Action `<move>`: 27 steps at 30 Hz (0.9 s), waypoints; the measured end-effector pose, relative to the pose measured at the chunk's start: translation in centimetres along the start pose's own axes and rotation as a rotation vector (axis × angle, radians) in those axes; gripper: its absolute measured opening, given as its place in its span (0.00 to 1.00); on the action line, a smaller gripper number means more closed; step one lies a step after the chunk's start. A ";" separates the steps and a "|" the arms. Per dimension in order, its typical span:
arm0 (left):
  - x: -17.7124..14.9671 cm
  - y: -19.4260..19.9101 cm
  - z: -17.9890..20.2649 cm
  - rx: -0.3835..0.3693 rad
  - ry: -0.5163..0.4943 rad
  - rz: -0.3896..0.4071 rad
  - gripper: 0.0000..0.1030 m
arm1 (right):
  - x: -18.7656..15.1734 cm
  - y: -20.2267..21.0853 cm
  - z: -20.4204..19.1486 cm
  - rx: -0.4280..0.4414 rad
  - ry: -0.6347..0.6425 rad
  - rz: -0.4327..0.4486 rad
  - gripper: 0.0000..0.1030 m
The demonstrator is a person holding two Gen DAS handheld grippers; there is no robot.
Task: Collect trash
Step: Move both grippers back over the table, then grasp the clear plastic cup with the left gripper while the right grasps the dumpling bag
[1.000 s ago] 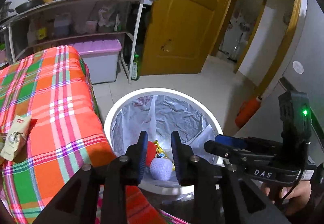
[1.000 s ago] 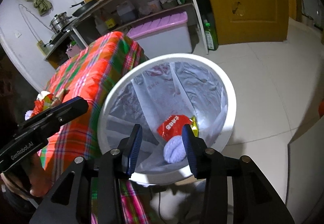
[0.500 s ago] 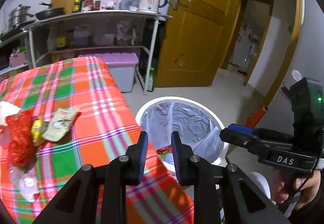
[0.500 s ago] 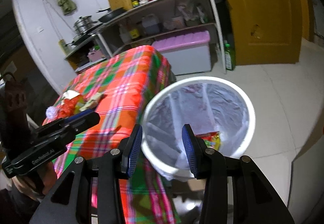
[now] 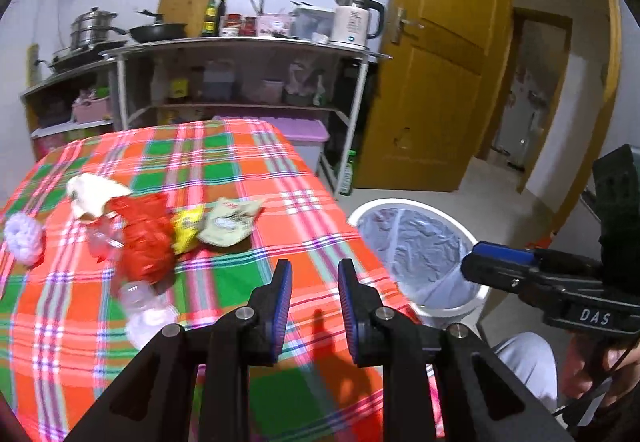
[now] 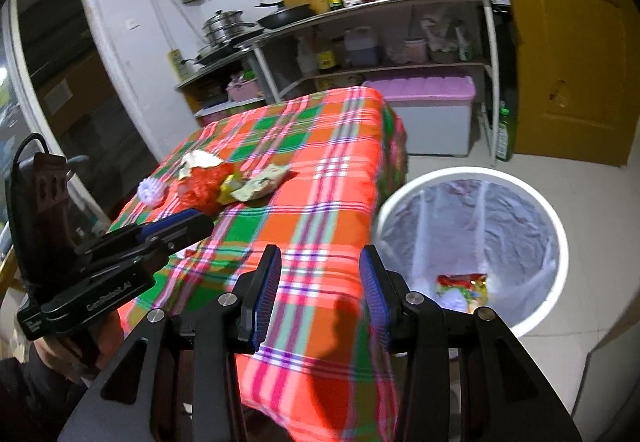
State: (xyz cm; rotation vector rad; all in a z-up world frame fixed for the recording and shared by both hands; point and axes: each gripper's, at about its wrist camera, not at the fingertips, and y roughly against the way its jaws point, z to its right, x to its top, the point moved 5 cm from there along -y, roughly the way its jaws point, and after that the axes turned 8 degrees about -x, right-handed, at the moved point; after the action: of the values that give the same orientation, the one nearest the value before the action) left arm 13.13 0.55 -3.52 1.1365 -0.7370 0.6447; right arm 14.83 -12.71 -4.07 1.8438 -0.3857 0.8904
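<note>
On my left wrist view, motion blur smears the trash pile [image 5: 152, 226] at ten o'clock on the plaid bench [image 5: 248, 170]: a red crumpled bag, a yellow wrapper, a beige packet, a white fuzzy ball and clear plastic I can barely resolve. My left gripper [image 5: 314, 302] is released, nothing between its pads. The white bin [image 5: 476, 294] at three o'clock is partly cut off by my right gripper [image 5: 496, 262], so its contents stay hidden. The right wrist view does show colourful wrappers [image 6: 464, 284] in the lined bin [image 6: 556, 226] at four o'clock; the right gripper [image 6: 320, 294] is released and empty, and the left gripper [image 6: 176, 226] partly masks the pile [image 6: 216, 182].
</note>
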 end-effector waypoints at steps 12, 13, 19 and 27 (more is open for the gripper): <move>-1.7 2.8 -6.2 0.134 0.098 0.015 0.32 | 0.1 -1.3 -2.9 0.039 0.047 -0.025 0.41; -1.8 2.9 -6.5 0.141 0.102 0.014 0.32 | 0.1 -1.4 -3.2 0.043 0.051 -0.027 0.41; -2.4 2.2 -8.2 0.169 0.130 -0.005 0.32 | 0.2 -2.4 -4.1 0.050 0.063 -0.046 0.41; -3.2 0.7 -10.4 0.215 0.172 -0.035 0.32 | 0.1 -3.9 -4.2 0.049 0.060 -0.073 0.41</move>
State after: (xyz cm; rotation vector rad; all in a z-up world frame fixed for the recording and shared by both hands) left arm 12.56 10.39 -8.19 1.2693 -0.5089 0.7958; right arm 15.56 -7.28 -5.64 1.8593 -0.2592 0.9102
